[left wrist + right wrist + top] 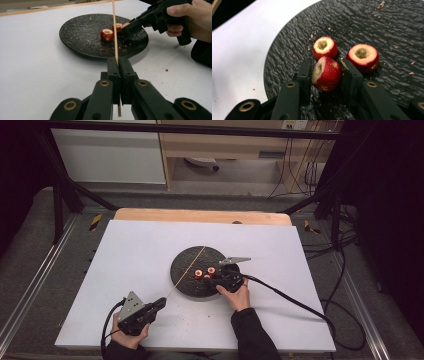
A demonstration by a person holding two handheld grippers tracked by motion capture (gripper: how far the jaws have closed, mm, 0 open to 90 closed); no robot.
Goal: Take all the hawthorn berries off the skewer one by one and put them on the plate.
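Observation:
My left gripper (118,61) is shut on a thin wooden skewer (115,32), which points up and away over the black round plate (82,32). On the plate lie three red cored fruits. One of them (326,73) lies on its side with my right gripper (327,63) shut on it, low over the plate. The other two fruits (325,47) (362,57) stand upright just beyond it, hollow side up. From above, the left gripper (162,302) is near the table's front, with the skewer (187,270) slanting across the plate (192,257) toward the right gripper (210,281).
The plate sits on a white table top (130,250) with a wooden edge (200,215) at the back. Red crumbs dot the plate and the table beside it. Cables (295,300) trail off to the right from the right gripper.

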